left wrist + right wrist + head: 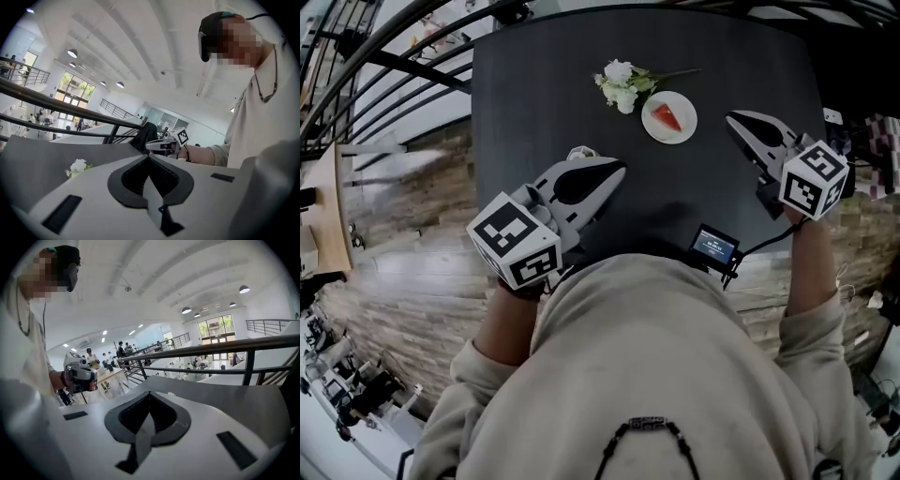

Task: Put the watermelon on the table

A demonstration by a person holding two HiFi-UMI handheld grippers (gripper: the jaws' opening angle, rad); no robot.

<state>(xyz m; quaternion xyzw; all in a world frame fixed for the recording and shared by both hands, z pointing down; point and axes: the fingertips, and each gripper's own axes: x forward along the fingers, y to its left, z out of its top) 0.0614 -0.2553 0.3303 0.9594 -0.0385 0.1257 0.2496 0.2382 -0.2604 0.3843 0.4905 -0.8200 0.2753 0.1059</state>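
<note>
Nearest the person, a small screen (713, 247) on a cable sits at the near edge of the dark worktop (534, 122). Just beyond it, the left gripper (616, 171) is held over the near left part of the worktop, its jaws closed together with nothing between them. The right gripper (734, 118) is over the right side, pointing inward, and its jaws are likewise pressed together and empty. Further in, between the two gripper tips, the watermelon (667, 117) lies as a red slice on a small white plate (684, 132) that rests on the worktop. Just left of the plate and slightly further back lies a bunch of white flowers (622, 84). A black railing (394, 66) curves past the far left side.
</note>
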